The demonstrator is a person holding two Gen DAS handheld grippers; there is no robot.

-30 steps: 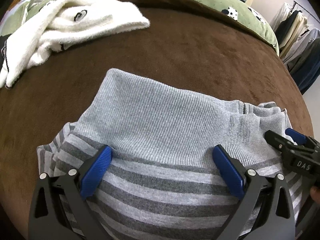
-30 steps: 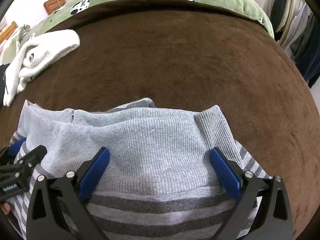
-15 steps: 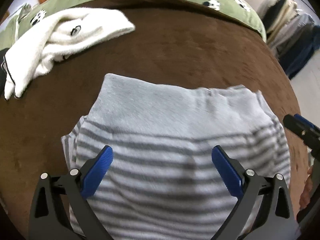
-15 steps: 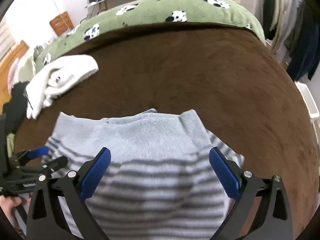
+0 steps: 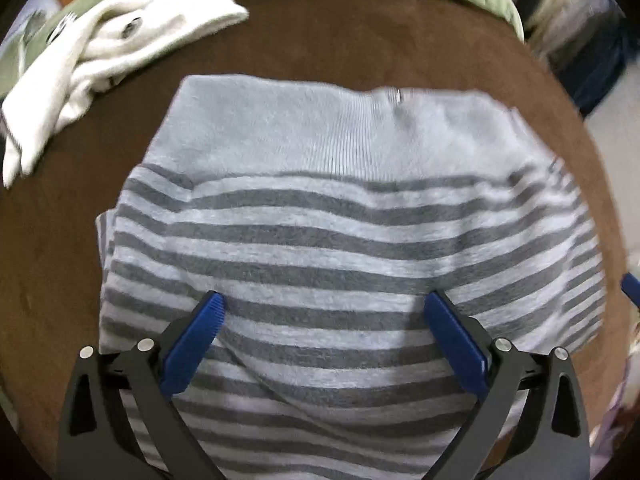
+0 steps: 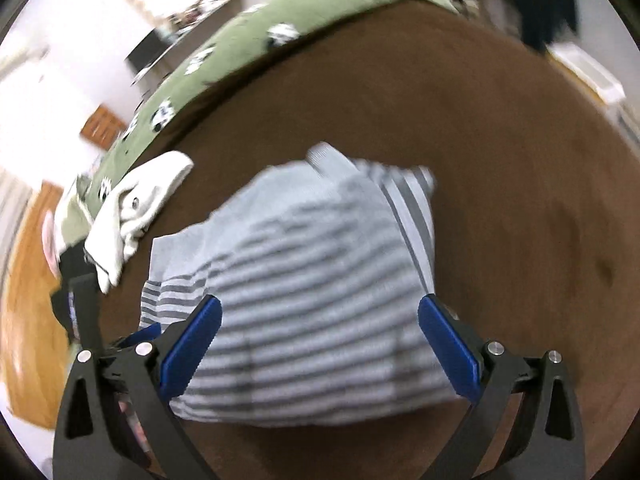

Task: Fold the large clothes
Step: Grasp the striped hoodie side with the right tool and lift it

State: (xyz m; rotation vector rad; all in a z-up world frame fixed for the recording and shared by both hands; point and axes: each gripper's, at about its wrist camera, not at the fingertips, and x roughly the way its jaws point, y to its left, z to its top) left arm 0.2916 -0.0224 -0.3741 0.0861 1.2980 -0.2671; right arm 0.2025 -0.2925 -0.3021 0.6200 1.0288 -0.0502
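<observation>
Grey-and-dark-grey striped knit sweater [image 5: 348, 248], folded into a thick bundle, lies in the middle of the brown plush bed cover [image 5: 360, 36].

At far left a white fluffy garment [image 5: 112, 40] sits crumpled near the green panda-print quilt [image 6: 224, 56], apart from the sweater. The left gripper [image 5: 322, 312] hovers over the striped near part with its blue pads spread wide, gripping nothing; the right gripper [image 6: 318, 312] likewise stands open above the bundle's near right edge. The knit looks soft, limp and moderately heavy, likely to sag and unfold if lifted from one point. I judge the best hold is a pinch through all layers at the two near corners, or at the plain ribbed band [image 5: 320, 128] on the far side.
</observation>
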